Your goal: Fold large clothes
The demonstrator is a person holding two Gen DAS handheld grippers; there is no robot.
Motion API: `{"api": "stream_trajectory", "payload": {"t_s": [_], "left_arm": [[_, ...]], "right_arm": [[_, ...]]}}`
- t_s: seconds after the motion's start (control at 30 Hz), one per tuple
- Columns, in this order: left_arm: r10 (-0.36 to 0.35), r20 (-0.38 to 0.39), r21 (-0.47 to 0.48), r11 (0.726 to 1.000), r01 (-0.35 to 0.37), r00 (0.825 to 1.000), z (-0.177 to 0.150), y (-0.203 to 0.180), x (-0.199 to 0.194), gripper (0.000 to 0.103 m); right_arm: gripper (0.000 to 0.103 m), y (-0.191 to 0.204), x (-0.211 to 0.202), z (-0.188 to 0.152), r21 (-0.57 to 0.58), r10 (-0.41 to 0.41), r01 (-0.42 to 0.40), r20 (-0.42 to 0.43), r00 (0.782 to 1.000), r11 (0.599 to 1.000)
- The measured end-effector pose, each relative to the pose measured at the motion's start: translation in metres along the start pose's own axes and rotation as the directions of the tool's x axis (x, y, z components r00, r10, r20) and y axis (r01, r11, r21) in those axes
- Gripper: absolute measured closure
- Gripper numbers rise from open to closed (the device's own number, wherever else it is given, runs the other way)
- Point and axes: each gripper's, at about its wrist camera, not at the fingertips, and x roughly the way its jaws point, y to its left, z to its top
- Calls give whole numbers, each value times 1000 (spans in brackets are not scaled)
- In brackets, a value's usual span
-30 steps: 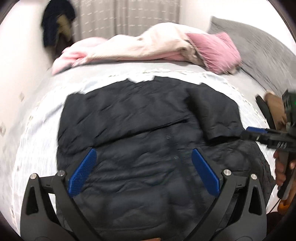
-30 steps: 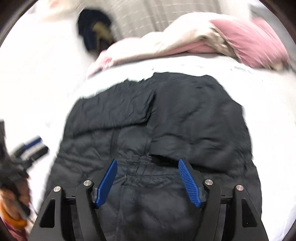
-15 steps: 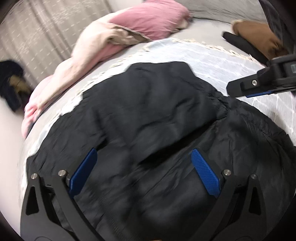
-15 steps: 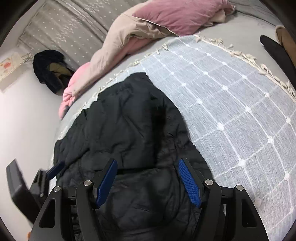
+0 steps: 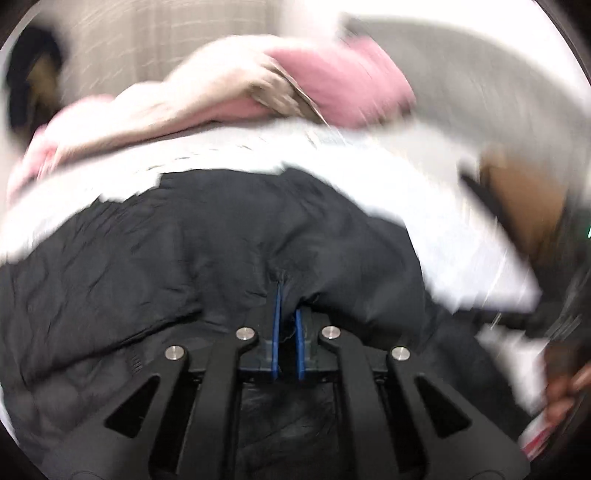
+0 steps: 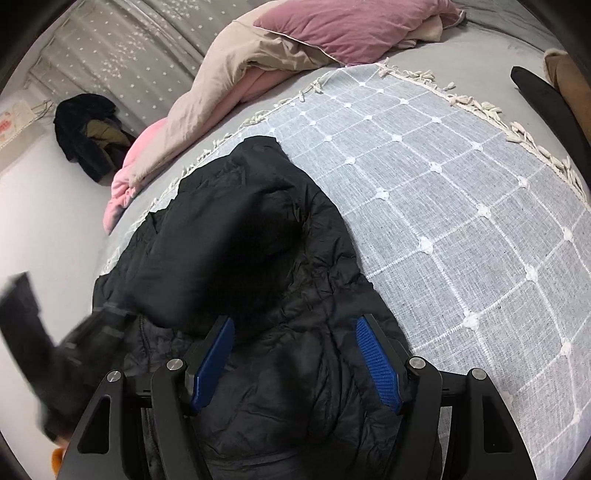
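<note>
Bed (image 6: 258, 99): grey sheet, mostly covered by a pale grey throw (image 6: 461, 192) with a white grid pattern and tasselled fringe. At the far end, a heaped pink and beige duvet (image 6: 229, 77) with a darker pink pillow (image 6: 343, 26) on top.

Black puffer jacket (image 6: 258, 258): lies on the throw at the near left part of the bed, quilted and creased. One smooth dark panel is folded over its upper middle. Its far edge reaches close to the throw's fringe.

Dark clothing (image 6: 88, 133) hangs against the curtain beyond the bed's left side. A brown item (image 6: 569, 77) and a black strap-like object (image 6: 543, 99) sit at the bed's right edge.

Left tongs (image 5: 286, 332): blue pads nearly together, clamped on a pinch of the jacket (image 5: 184, 258) fabric, which puckers up between them. This view is heavily motion-blurred.

Right tongs (image 6: 295, 358): blue pads well apart, poised over the jacket's near end, nothing gripped between them. Contact with the fabric cannot be judged.
</note>
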Motion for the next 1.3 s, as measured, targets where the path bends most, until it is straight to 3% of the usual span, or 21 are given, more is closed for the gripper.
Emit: {"api": "stream_trajectory", "payload": {"t_s": [0.1, 0.17, 0.2, 0.27, 0.4, 0.5, 0.57, 0.7, 0.73, 0.77, 0.8, 0.83, 0.9, 0.93, 1.0, 1.03, 1.07, 1.1, 1.2, 1.3], "left_arm": [[-10, 9, -211, 977, 12, 1000, 0, 53, -18, 95], [47, -40, -301, 952, -57, 998, -12, 89, -21, 87], [79, -69, -321, 942, -97, 994, -21, 104, -21, 70], [108, -112, -350, 926, -141, 988, -41, 129, -24, 52], [97, -95, -368, 921, -126, 991, -63, 153, -36, 45], [81, -59, -377, 921, -97, 995, -61, 160, -43, 38], [107, -56, -375, 919, -120, 993, -54, 162, -39, 36], [165, -96, -354, 916, -189, 982, -37, 172, -10, 37], [178, -100, -336, 920, -202, 979, -34, 170, -5, 42], [199, -95, -314, 924, -219, 975, -29, 167, -2, 72], [228, -96, -297, 923, -246, 969, -24, 165, 1, 91], [243, -91, -299, 918, -260, 966, -22, 167, -1, 91], [334, -65, -314, 888, -336, 941, -17, 172, -8, 91], [390, -65, -307, 868, -390, 918, -14, 174, -9, 91], [526, -104, -261, 804, -534, 844, -12, 181, -4, 87], [563, -135, -237, 781, -578, 816, -12, 184, 1, 83], [565, -156, -222, 779, -586, 810, -13, 187, 4, 72], [551, -176, -211, 788, -578, 816, -15, 189, 3, 62], [511, -140, -223, 818, -530, 848, -24, 187, -14, 36], [494, -129, -214, 833, -510, 860, -36, 180, -36, 30]], "right_arm": [[33, 2, 0, -2, -5, -1, 1, 0, 1000, 1000], [33, 5, 1, -4, -9, -2, 2, -4, 1000, 1000], [33, 6, 2, -4, -10, -2, 2, -6, 1000, 1000], [33, 8, 3, -6, -11, -4, 4, -10, 1000, 1000], [33, 10, 4, -6, -16, -10, 10, -10, 1000, 1000], [33, 11, 5, -6, -15, -17, 17, -9, 1000, 1000], [33, 10, 6, -6, -14, -23, 23, -10, 1000, 1000], [33, 7, 7, -5, -3, -42, 42, -6, 999, 999], [33, 6, 7, -5, -1, -46, 46, -4, 999, 999], [33, 6, 7, -5, 2, -50, 50, 0, 999, 999], [33, 6, 7, -4, 3, -53, 53, 6, 999, 999], [33, 6, 7, -4, 2, -56, 56, 12, 998, 998], [33, 9, 7, -4, -9, -62, 62, 23, 998, 998], [33, 10, 7, -4, -15, -65, 65, 25, 998, 998], [33, 12, 9, -4, -30, -77, 78, 22, 997, 997], [33, 13, 10, -4, -33, -83, 84, 22, 996, 996], [33, 15, 11, -4, -36, -91, 91, 22, 996, 995], [33, 16, 12, -4, -40, -96, 97, 22, 995, 994], [33, 23, 12, -5, -72, -124, 126, 30, 992, 989], [33, 28, 11, -6, -89, -144, 146, 38, 989, 985]]}}
